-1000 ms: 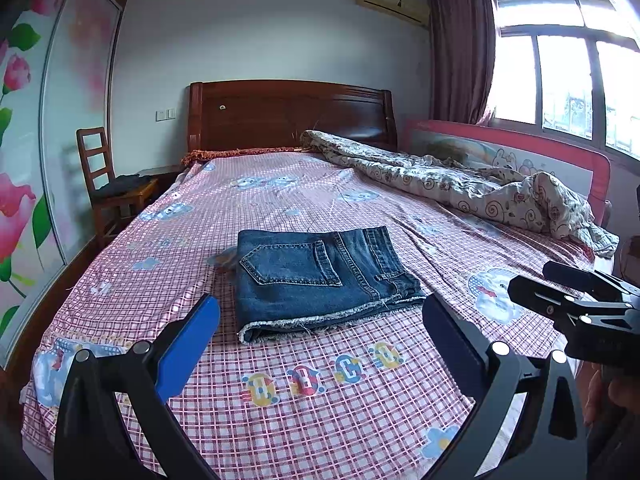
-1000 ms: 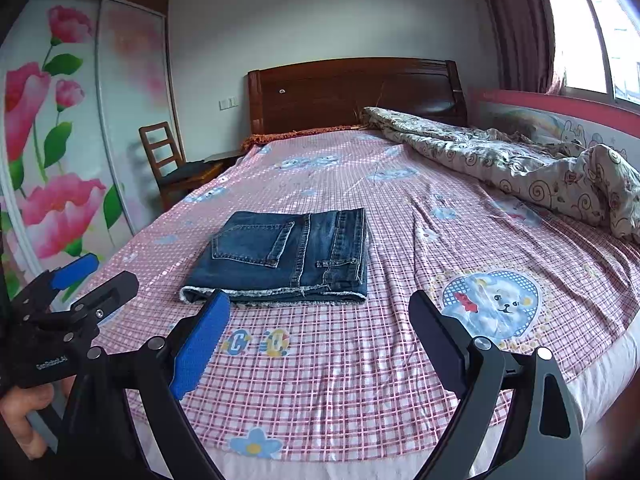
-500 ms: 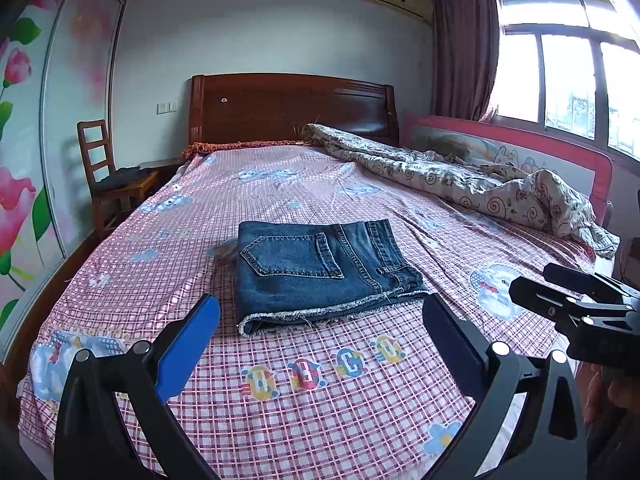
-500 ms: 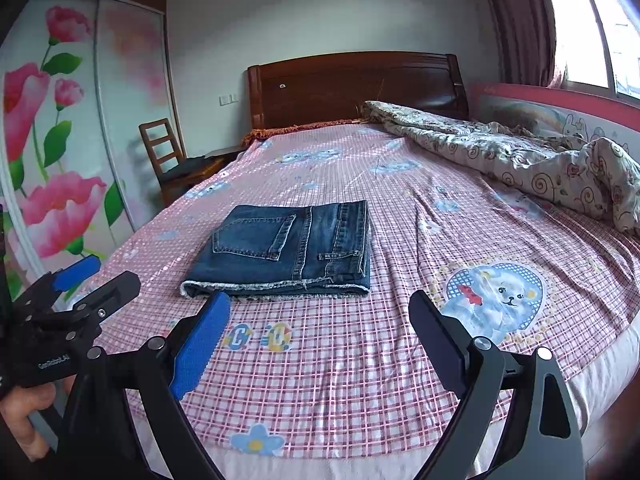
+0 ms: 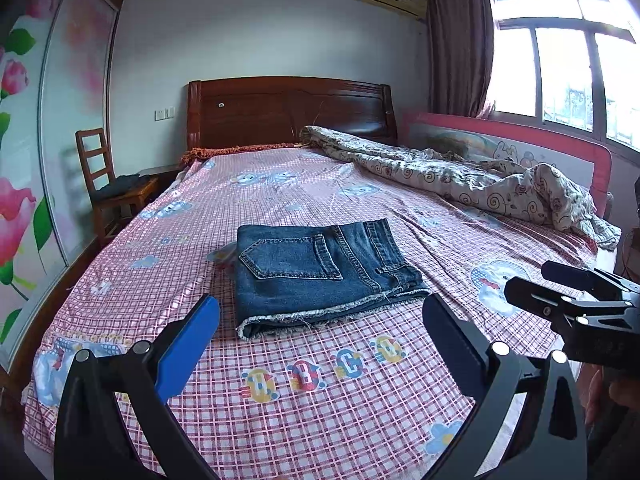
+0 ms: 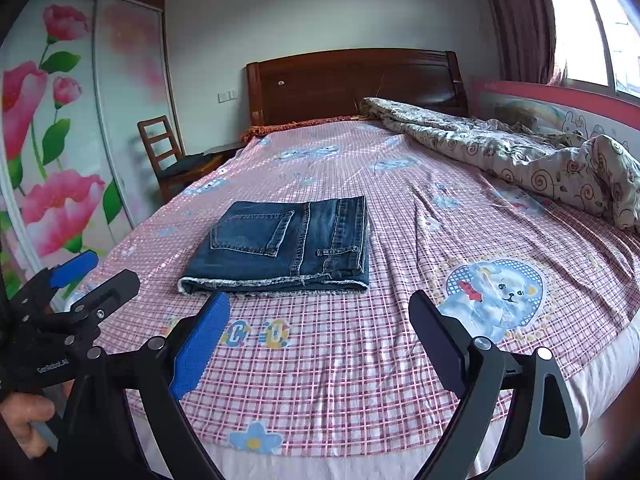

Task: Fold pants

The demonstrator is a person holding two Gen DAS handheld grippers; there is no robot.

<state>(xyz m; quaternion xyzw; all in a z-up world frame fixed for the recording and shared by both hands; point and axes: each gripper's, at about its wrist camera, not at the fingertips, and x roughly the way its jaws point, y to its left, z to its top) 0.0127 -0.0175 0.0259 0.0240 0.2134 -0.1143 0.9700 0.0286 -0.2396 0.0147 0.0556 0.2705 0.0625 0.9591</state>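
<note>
Denim pants (image 5: pixel 320 272) lie folded into a flat rectangle on the pink checked sheet (image 5: pixel 304 412), mid-bed, frayed hem toward the cameras (back pocket up). Left gripper (image 5: pixel 320 332) hangs spread wide, nothing btwn its fingers, clear of the cloth. Right gripper (image 6: pixel 318 328) likewise spread, empty, just short of the hem. Crumpled quilt (image 6: pixel 520 156) lies along the bed's far right side, well apart from the pants.

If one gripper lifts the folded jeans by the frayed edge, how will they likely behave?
The folded jeans are layered denim, so they would probably sag and unfold if lifted from the frayed edge. They look fairly heavy for their size. On the checked bedsheet, a push would likely drag and wrinkle the cloth underneath.
</note>
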